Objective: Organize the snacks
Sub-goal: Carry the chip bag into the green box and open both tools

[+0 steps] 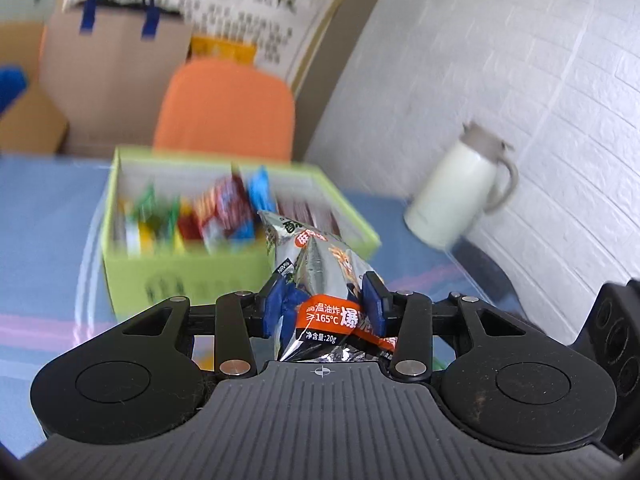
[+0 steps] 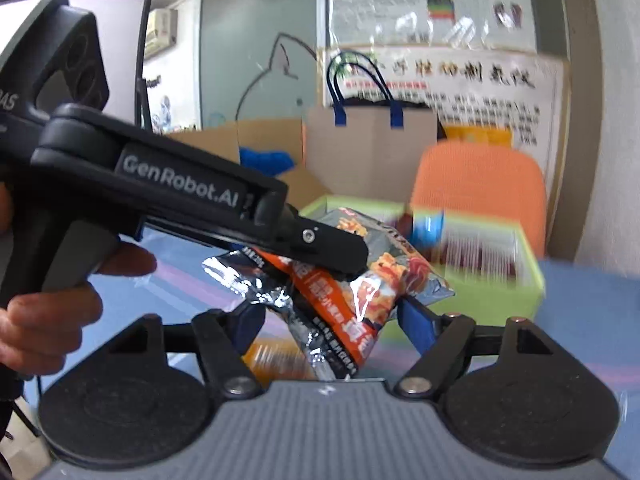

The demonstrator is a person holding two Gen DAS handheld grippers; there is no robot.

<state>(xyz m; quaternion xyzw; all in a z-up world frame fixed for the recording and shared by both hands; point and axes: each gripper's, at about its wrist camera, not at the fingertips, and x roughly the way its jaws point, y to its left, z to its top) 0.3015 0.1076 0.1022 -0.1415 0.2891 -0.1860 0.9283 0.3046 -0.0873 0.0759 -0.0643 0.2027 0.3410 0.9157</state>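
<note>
Mid-carry: left gripper [image 1: 325, 307] clamped on a silver-and-orange snack packet [image 1: 320, 280], held above the counter [image 1: 48, 216] with the green box [image 1: 240, 268] of sorted snacks at 11 o'clock beyond it. Right gripper [image 2: 332, 320] spread wide around the packet's tail without pinching; next, probably a forward reach and release over the box's free compartment. Legible: "165°C" and "20g" on the packet, "GenRobot.AI" on the gripper body.
</note>
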